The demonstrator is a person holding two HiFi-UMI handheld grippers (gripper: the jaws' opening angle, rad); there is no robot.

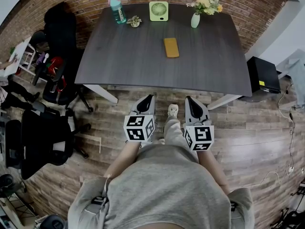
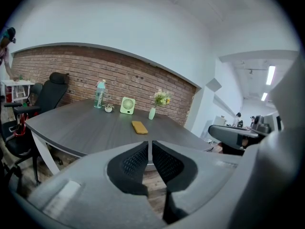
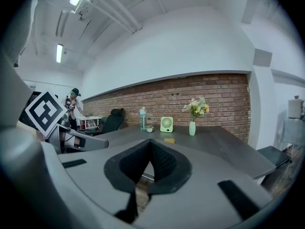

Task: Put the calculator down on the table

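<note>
A flat yellow calculator (image 1: 171,47) lies on the dark table (image 1: 128,61), right of centre and towards the far side. It also shows in the left gripper view as the calculator (image 2: 139,127) and, small, in the right gripper view as the calculator (image 3: 168,140). My left gripper (image 1: 148,98) and right gripper (image 1: 189,100) hang side by side over the wooden floor, short of the table's near edge. Both point at the table. The left gripper (image 2: 150,149) is shut with nothing in it. The right gripper (image 3: 150,151) has its pads together and is also empty.
Along the table's far edge stand a water bottle (image 1: 117,8), a small ornament (image 1: 135,21), a green fan (image 1: 158,10) and a vase of flowers (image 1: 196,19). Black office chairs (image 1: 43,137) stand at the left. A black box (image 1: 263,74) sits on the floor at the right.
</note>
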